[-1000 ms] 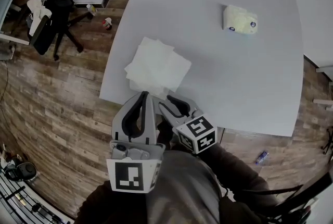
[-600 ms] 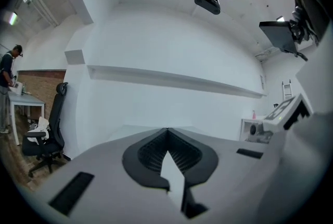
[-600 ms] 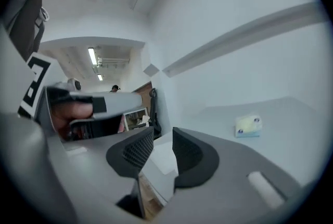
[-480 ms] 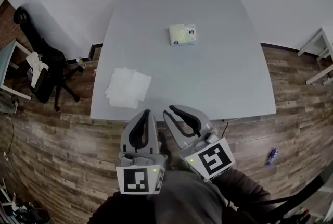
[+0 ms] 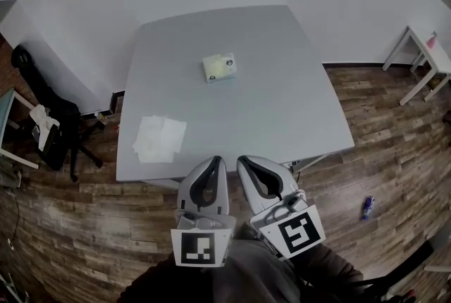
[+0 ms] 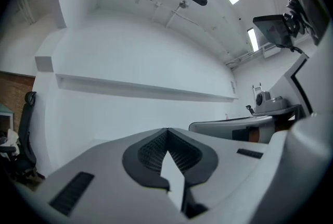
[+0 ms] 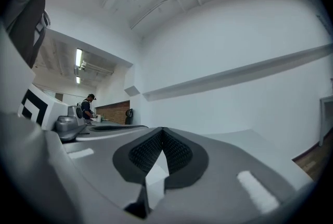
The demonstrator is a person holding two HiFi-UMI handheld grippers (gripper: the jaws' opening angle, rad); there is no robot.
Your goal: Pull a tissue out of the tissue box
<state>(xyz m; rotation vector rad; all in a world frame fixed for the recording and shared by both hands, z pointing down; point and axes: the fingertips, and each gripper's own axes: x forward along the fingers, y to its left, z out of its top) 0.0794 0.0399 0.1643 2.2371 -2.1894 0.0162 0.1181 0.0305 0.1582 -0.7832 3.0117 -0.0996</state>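
The tissue box, pale yellow-white, sits near the middle of the grey table. Pulled-out white tissues lie flat near the table's front left corner. Both grippers hang side by side in front of the table's near edge, pointing level toward it and well short of the box. My left gripper is shut with nothing in it, its tips meeting against the white wall in the left gripper view. My right gripper has just been closing and is now shut and empty, as the right gripper view also shows.
A black office chair with white cloth on it stands left of the table. A small white side table is at the far right. A blue item lies on the wooden floor. A person stands far off.
Both grippers have lifted and drawn back from the tissues at the table's edge. The right jaws went from open to shut. The table now looks smaller and farther away.
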